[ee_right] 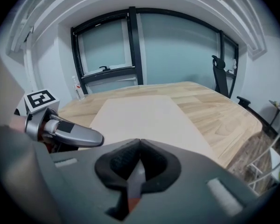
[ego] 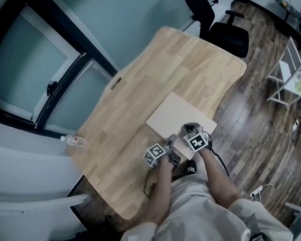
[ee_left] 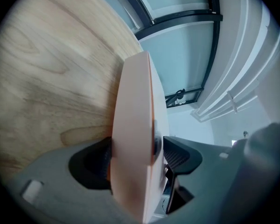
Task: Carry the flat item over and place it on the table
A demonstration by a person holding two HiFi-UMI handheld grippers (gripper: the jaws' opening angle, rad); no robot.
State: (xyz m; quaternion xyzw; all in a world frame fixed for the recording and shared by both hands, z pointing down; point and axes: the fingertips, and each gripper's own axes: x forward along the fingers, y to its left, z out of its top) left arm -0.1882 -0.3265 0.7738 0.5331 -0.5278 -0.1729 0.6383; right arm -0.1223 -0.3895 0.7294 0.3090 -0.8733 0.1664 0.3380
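A pale flat board (ego: pixel 178 117) lies on the wooden table (ego: pixel 155 69), close to the front edge where I stand. My left gripper (ego: pixel 171 143) is at the board's near edge. In the left gripper view the board (ee_left: pixel 133 139) runs edge-on between the jaws. The far pad (ee_left: pixel 178 155) stands clear of the board, so this gripper (ee_left: pixel 140 155) is open. My right gripper (ego: pixel 191 128) sits over the same near edge. Its pads meet in the right gripper view, so it (ee_right: pixel 140 148) is shut; the board (ee_right: pixel 140 115) stretches flat ahead of it.
A black office chair (ego: pixel 228 34) stands at the table's far end. A clear bottle (ego: pixel 72 140) sits at the table's left edge by the dark-framed window. A white rack (ego: pixel 291 74) and cables (ego: pixel 256 190) are on the wood floor to the right.
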